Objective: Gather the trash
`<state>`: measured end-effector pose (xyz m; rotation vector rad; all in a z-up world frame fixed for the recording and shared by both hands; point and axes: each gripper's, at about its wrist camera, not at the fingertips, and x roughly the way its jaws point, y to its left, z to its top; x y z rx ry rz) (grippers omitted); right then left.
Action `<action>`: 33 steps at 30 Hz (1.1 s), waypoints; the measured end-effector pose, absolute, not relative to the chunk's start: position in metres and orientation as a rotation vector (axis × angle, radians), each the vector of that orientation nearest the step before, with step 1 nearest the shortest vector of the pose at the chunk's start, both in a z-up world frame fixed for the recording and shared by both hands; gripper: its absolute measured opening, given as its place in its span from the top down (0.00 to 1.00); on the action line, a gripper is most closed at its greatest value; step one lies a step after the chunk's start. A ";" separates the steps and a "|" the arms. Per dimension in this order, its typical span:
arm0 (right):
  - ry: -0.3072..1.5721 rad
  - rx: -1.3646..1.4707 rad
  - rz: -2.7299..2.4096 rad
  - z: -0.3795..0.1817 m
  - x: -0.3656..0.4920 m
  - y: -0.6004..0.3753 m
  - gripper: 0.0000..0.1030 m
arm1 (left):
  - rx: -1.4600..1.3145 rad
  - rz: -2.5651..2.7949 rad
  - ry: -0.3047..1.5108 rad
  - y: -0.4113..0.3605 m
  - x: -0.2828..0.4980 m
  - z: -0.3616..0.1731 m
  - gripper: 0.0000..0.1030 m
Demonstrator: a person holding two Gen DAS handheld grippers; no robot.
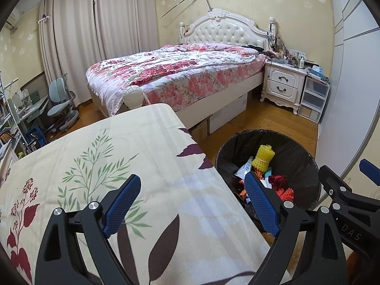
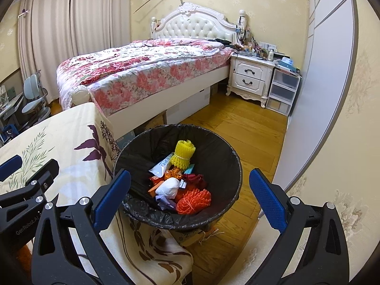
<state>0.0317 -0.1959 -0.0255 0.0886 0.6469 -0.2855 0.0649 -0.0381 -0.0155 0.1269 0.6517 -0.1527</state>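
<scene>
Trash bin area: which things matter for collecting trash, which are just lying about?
Job:
- trash bin with black liner
- yellow foam net, orange net, white wad inside
- left hand-held gripper, right hand-held gripper, both open and empty

Lying about:
- bed
- nightstand
- desk chair
- floral cloth

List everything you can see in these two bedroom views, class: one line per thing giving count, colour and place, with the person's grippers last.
Bin: one, black-lined, on the floor beside the table.
Yellow foam net: one, in the bin, far side.
Orange foam net: one, in the bin, near side.
White wad: one, in the bin, middle.
Table: one, cream leaf-print cloth, left of the bin.
Bed: one, pink floral quilt, white headboard, behind.
Nightstand: one, white, beside the bed.
Drawer unit: one, clear plastic, right of the nightstand.
Desk chair: one, pale blue, by the curtains.
Left gripper: black, blue pads, open over the table edge.
Right gripper: same, open above the bin.
</scene>
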 end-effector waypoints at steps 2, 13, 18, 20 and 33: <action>0.646 0.087 -0.280 -0.024 0.026 -0.193 0.05 | 0.109 -0.148 0.650 -0.032 0.059 -0.013 0.14; 0.622 0.084 -0.239 -0.010 -0.002 -0.179 0.05 | 0.081 -0.116 0.607 -0.007 0.026 0.000 0.14; 0.614 0.080 -0.228 -0.007 -0.008 -0.176 0.05 | 0.078 -0.106 0.600 -0.003 0.022 0.002 0.14; 0.612 0.081 -0.226 -0.007 -0.009 -0.174 0.05 | 0.079 -0.105 0.599 -0.002 0.021 0.002 0.14; 0.612 0.081 -0.225 -0.006 -0.009 -0.172 0.05 | 0.081 -0.104 0.608 0.000 0.017 -0.001 0.14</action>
